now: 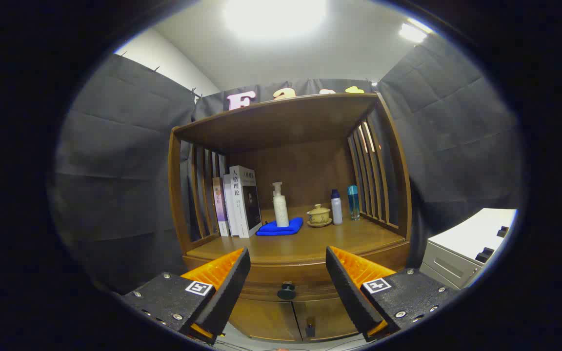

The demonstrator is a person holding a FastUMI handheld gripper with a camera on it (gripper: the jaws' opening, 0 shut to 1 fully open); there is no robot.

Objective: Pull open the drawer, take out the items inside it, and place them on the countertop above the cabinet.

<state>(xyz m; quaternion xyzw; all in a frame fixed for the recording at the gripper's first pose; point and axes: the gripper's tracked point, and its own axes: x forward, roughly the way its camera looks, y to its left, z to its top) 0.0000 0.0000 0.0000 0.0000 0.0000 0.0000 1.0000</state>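
A wooden cabinet stands ahead with a closed drawer [288, 282] under its countertop [305, 243]. The drawer's dark round knob [286, 291] sits between my two fingers, a little beyond their tips. My gripper [288, 268] is open and holds nothing. What lies inside the drawer is hidden. Two lower cabinet doors [291, 319] are shut below the drawer.
On the countertop stand a few books [239, 201] at the left, a white pump bottle [280, 205] on a blue cloth [281, 227], a lidded tea bowl [319, 214], a white bottle [336, 207] and a blue bottle [353, 202]. Slatted sides and a top shelf enclose it. A grey unit [456, 258] stands right.
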